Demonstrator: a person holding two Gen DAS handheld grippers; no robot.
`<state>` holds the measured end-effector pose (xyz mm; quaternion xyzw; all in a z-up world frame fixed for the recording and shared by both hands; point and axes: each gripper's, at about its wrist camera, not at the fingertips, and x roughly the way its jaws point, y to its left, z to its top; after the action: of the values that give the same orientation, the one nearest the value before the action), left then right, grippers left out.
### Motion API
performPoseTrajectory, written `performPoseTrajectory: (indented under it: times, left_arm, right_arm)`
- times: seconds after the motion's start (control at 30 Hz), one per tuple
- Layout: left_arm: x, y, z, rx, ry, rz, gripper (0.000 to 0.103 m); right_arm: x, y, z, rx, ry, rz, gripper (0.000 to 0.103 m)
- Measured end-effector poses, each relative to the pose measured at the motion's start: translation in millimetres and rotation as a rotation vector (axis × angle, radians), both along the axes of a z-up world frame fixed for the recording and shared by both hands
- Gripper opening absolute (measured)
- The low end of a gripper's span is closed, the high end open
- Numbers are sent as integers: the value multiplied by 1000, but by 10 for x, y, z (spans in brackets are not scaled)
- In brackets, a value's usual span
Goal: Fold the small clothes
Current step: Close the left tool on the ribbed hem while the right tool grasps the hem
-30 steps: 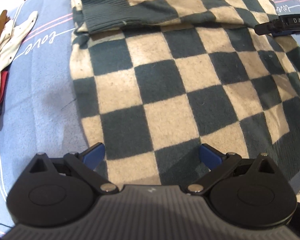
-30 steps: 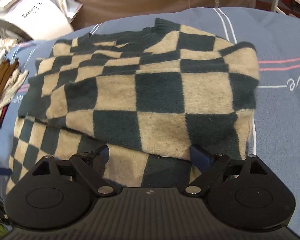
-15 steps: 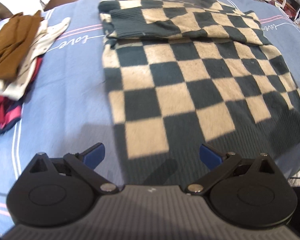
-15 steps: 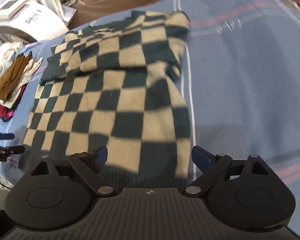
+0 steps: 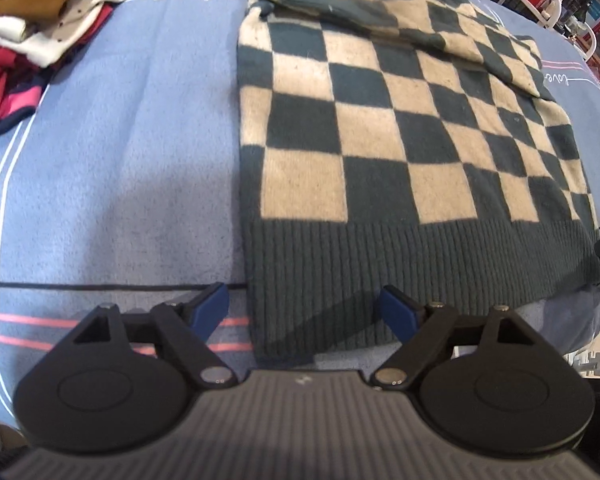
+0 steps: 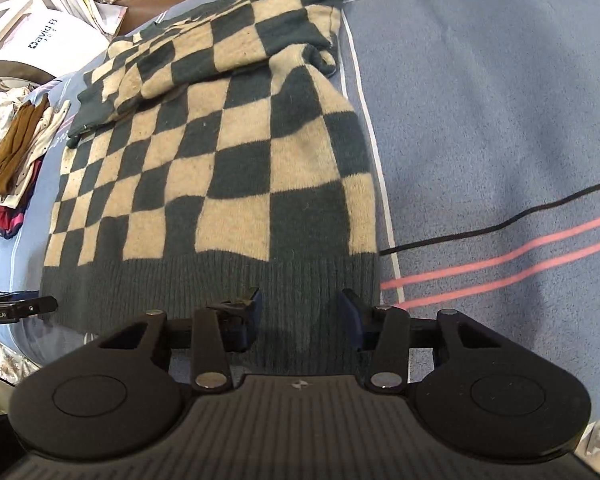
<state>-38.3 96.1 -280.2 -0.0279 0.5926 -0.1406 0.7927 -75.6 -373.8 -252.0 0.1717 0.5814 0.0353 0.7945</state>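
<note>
A dark green and beige checkered sweater (image 5: 400, 128) lies flat on a blue blanket (image 5: 120, 140), sleeves folded across its far end, ribbed hem nearest me. My left gripper (image 5: 304, 306) is open and empty, its blue fingertips straddling the hem's left corner. In the right wrist view the sweater (image 6: 228, 168) lies the same way. My right gripper (image 6: 300, 308) is open and empty, over the ribbed hem near its right corner. The left gripper's tip (image 6: 18, 306) shows at the left edge there.
A pile of folded clothes (image 5: 32, 20) in brown, white and red lies on the blanket to the left, also in the right wrist view (image 6: 12, 168). A white appliance (image 6: 32, 44) stands beyond the bed. The bed's near edge lies just under both grippers.
Both grippers have pulled back from over the sweater's body to its ribbed hem at the near edge. The right jaws have narrowed somewhat. The sweater has not moved.
</note>
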Motion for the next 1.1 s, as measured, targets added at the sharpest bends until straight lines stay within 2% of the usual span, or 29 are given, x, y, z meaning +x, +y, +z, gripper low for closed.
performPoseTrajectory:
  times: [0.1, 0.2, 0.27, 0.3, 0.37, 0.4, 0.43, 0.47, 0.53, 0.57, 0.6, 0.63, 0.67, 0.7, 0.73, 0.87, 0.97, 1.1]
  left_arm:
    - [16, 7, -35, -28, 18, 18, 84]
    - [42, -41, -26, -50, 52, 23, 78]
    - [58, -85, -39, -68, 70, 27, 78]
    - [65, -112, -40, -60, 73, 27, 78]
    - [78, -128, -29, -65, 80, 27, 78]
    - [81, -110, -31, -86, 84, 38, 78]
    - [89, -84, -41, -107, 89, 56, 78]
    - [95, -63, -52, -120, 95, 74, 78]
    - [117, -52, -59, -129, 106, 82, 76]
    - [125, -63, -59, -122, 109, 80, 73]
    - [127, -69, -57, -120, 111, 84, 64]
    - [127, -72, -57, -122, 114, 94, 49]
    - [133, -69, -65, -123, 120, 104, 39]
    - [148, -61, -86, -122, 133, 115, 19]
    - [167, -43, -115, -128, 153, 130, 15]
    - [190, 4, -109, -144, 172, 160, 11]
    - [248, 123, -8, -209, 184, 239, 10]
    - [623, 158, 338, -274, 88, 252, 10]
  right_arm:
    - [-5, -19, -75, 8, 18, -18, 75]
    - [-17, -37, -117, 31, 27, -55, 75]
    - [-35, -52, -102, 20, 22, -72, 65]
    - [-63, -78, -43, -3, -10, -101, 63]
    - [-106, -142, 94, -52, -80, -154, 71]
    - [-103, -172, 107, -68, -79, -165, 88]
    - [-88, -207, 63, -63, -45, -168, 101]
    - [-86, -241, -8, -37, -3, -169, 101]
    - [-138, -281, -134, 10, 53, -180, 87]
    - [-174, -279, -187, 28, 75, -189, 88]
    - [-214, -278, -221, 45, 83, -202, 88]
    - [-237, -261, -227, 52, 74, -212, 83]
    - [-233, -224, -225, 57, 69, -205, 72]
    - [-211, -195, -232, 79, 73, -190, 34]
    - [-194, -178, -244, 110, 81, -185, 19]
    - [-160, -186, -187, 146, 89, -185, 17]
    - [-154, -326, -76, 267, 62, -284, 16]
    - [173, -462, 218, 366, -32, -322, 16]
